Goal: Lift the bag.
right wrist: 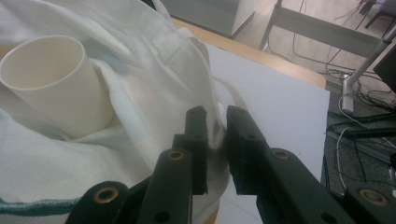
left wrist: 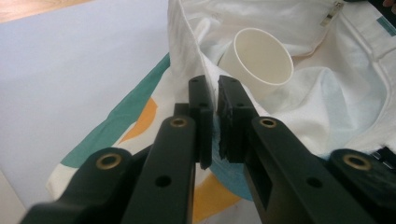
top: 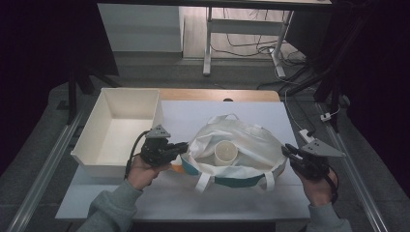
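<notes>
In the high view, a white cloth tote bag with teal and orange patches (top: pixel 241 154) is lying open at the centre of the frame on the white-topped counter (top: pixel 193 195). A cream paper cup (top: pixel 226 152) is sitting inside the bag's mouth. The left tool (top: pixel 183 148), held in a hand (top: pixel 142 171) at lower left, is pinching the bag's left rim. The right tool (top: pixel 286 150), at the right of the frame, is gripping the bag's right rim. A white rectangular open box (top: pixel 121 130) is resting at the left, just beside the bag.

In the left gripper view, the left tool (left wrist: pixel 215 91) is clenching a fold of the bag (left wrist: pixel 327 93) at the centre, with the jaws nearly together on the cloth. The cup (left wrist: pixel 259 58) is leaning on its side in the upper middle, mouth toward the camera.

In the right gripper view, the right tool (right wrist: pixel 215 119) is grasping the white bag (right wrist: pixel 154 79) edge between its jaws at lower centre. The cup (right wrist: pixel 56 81) is showing at upper left, nested in the fabric.
</notes>
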The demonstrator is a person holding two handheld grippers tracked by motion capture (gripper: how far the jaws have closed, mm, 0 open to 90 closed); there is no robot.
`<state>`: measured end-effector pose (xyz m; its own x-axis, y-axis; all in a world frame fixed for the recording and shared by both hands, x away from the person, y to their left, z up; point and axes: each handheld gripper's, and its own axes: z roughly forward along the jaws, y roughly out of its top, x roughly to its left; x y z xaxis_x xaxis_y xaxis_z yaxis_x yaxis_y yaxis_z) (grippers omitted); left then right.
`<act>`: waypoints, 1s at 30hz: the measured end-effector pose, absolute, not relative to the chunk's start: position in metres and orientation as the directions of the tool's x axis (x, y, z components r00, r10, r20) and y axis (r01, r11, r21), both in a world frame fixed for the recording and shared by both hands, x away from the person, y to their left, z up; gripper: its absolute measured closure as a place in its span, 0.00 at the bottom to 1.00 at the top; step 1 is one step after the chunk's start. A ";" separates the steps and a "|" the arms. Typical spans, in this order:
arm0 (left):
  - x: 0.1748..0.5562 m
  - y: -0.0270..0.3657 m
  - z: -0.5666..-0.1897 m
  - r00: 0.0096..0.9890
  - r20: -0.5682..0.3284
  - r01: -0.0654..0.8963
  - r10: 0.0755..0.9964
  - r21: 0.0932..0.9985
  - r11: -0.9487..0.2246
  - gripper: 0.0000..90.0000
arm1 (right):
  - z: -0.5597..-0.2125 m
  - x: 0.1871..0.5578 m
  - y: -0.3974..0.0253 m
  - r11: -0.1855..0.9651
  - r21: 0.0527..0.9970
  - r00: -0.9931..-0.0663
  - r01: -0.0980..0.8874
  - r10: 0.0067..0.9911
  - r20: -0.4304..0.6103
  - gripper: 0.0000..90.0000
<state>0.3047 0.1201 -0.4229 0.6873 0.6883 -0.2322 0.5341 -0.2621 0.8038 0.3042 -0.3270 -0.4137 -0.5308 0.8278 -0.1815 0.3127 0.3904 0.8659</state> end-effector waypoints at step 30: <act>0.331 0.168 -0.360 0.658 -0.213 0.434 0.722 0.891 -0.133 0.95 | -0.325 0.302 -0.333 0.315 0.945 -0.448 0.084 0.860 -0.246 0.91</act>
<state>0.3309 0.1682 -0.3603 0.6580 0.7224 -0.2126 0.4335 -0.1326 0.8913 0.3022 -0.3330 -0.3246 -0.4479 0.8595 -0.2461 0.0845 0.3147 0.9454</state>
